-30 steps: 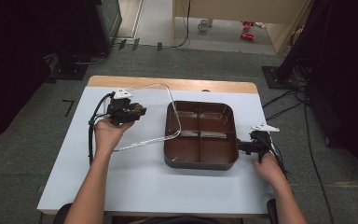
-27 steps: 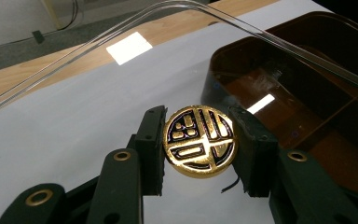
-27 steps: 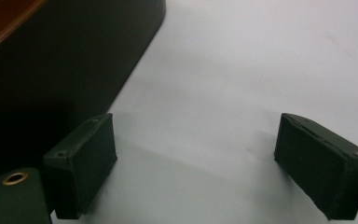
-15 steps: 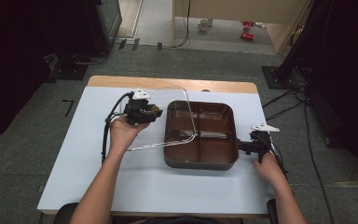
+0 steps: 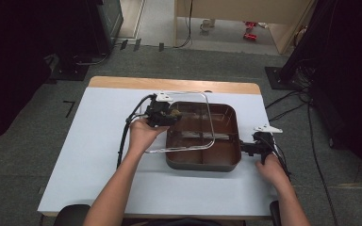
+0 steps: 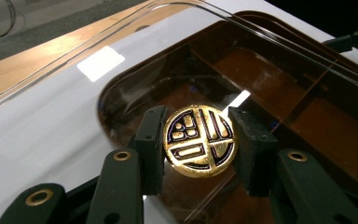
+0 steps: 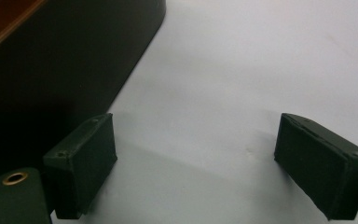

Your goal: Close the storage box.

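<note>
A dark brown tray (image 5: 202, 165) with inner compartments sits on the right half of the white table. A clear plastic lid (image 5: 210, 120) hangs tilted over the tray's left part, reaching past its left rim. My left gripper (image 5: 171, 113) is shut on the lid's round gold knob (image 6: 199, 141), with a black pad (image 6: 150, 142) pressed on each side of it. The tray (image 6: 307, 116) shows through the lid (image 6: 121, 70). My right gripper (image 5: 243, 149) rests low at the tray's right wall (image 7: 65, 60), open, with only bare table between its pads (image 7: 86, 158).
The white tabletop (image 5: 99, 160) has free room to the left of and in front of the tray. A wooden strip (image 5: 169, 84) runs along the far edge. Black cables (image 5: 122, 141) trail from the left gripper, and dark equipment stands on the floor around the table.
My left gripper has carried the clear lid to the right, from over the bare table to above the tray's left part. The right gripper has stayed put.
</note>
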Tool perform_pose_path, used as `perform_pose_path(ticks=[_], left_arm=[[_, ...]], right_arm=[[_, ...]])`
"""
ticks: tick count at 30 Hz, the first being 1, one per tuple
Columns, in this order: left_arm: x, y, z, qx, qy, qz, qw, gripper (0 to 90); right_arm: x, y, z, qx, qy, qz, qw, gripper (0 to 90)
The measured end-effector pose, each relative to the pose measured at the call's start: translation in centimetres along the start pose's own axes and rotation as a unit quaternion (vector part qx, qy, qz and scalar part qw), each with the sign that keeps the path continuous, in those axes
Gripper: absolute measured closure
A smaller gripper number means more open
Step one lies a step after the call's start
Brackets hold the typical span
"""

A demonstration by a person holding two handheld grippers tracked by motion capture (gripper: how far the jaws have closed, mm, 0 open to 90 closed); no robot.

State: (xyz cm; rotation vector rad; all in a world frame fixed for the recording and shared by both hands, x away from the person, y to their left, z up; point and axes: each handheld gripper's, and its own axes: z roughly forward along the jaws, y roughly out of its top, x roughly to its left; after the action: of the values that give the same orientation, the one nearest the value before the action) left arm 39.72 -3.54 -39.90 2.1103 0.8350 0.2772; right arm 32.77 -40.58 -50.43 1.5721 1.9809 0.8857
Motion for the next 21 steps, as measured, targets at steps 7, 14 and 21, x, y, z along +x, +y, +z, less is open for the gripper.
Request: perform_pose_path(ticks=[7, 14, 21], left_arm=[[-2.3, 1.0, 2.2, 0.012, -0.013, 0.017, 0.9997, 59.6], [-4.3, 1.3, 4.2, 0.029, -0.016, 0.032, 0.9989, 59.5], [-6.2, 1.3, 5.6, 0.04, -0.012, 0.047, 0.998, 59.5]], right_arm=[[0.0, 0.0, 0.0, 0.0, 0.0, 0.0, 1.0, 12.2], [0.0, 0.0, 0.0, 0.001, 0.0, 0.001, 1.0, 12.1], [0.0, 0.0, 0.0, 0.0, 0.0, -0.001, 1.0, 12.1]])
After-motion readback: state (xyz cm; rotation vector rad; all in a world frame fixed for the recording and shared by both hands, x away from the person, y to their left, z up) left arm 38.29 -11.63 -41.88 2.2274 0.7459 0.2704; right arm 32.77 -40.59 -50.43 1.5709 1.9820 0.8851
